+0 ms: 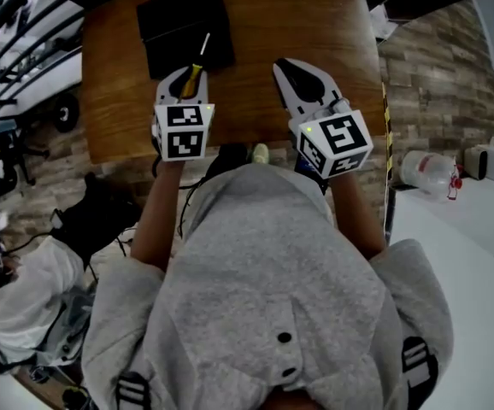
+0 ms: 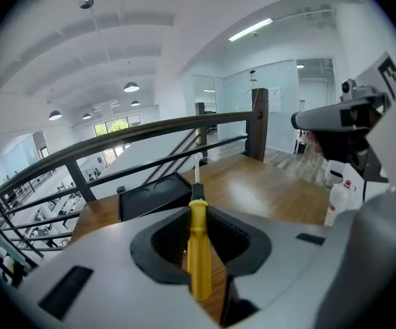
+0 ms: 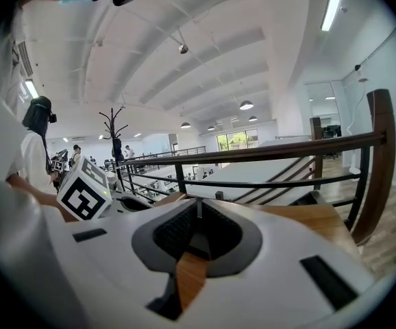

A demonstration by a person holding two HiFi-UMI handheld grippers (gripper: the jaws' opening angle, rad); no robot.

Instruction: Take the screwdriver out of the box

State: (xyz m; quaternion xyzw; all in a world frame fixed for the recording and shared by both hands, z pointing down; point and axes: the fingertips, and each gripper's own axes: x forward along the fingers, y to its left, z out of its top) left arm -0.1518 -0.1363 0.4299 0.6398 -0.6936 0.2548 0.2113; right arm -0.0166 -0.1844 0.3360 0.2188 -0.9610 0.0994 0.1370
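Head view: the left gripper (image 1: 185, 82) is clamped on the screwdriver (image 1: 197, 65), whose tip points to 1 o'clock over the near edge of the black box (image 1: 179, 20) on the wooden table (image 1: 315, 24). The right gripper (image 1: 298, 79), at 3 o'clock of it, has its jaws together on nothing

Left gripper view: the jaws pinch the yellow handle (image 2: 199, 252), and the metal shaft (image 2: 197, 170) sticks out to 12 o'clock, seemingly clear of the box. The screwdriver looks light and stiff, its smooth plastic likely slippery, so mid-handle is the sound hold

Right gripper view: the jaw tips meet, with nothing between them
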